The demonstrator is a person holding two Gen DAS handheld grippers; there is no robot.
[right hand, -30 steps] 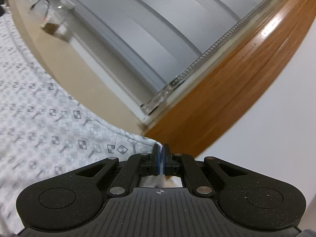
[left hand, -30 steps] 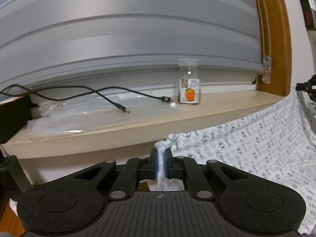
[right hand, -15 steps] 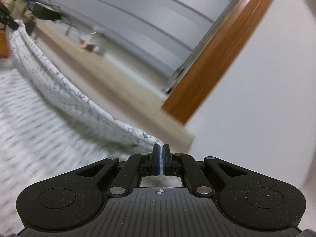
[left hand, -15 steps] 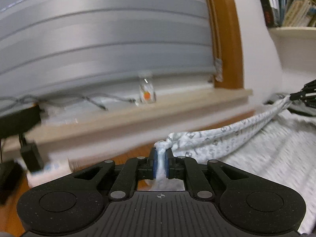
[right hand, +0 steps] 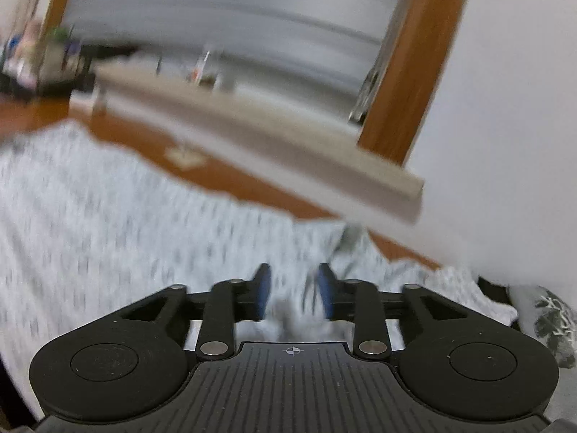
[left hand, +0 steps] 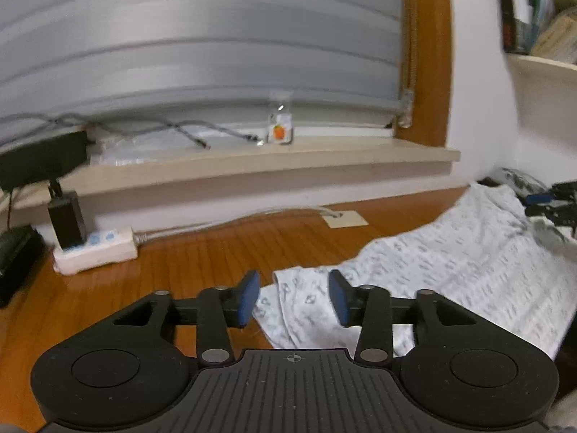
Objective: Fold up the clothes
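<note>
On the wood floor [left hand: 202, 252] lies the cloth [left hand: 450, 252] (white, patterned). Left gripper [left hand: 294, 297] and right gripper [right hand: 294, 290] are opening, fingers apart, cloth between, not pressed.

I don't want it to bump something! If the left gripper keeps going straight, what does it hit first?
Probably the patterned cloth: its corner lies between the left gripper's opening jaws. Beyond it comes wooden floor.

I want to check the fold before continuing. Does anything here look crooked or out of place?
Yes: the white patterned cloth lies on the brown wooden floor with its near corner turned over and rumpled, not flat. It sits between the opening left gripper pads, untouched.
</note>
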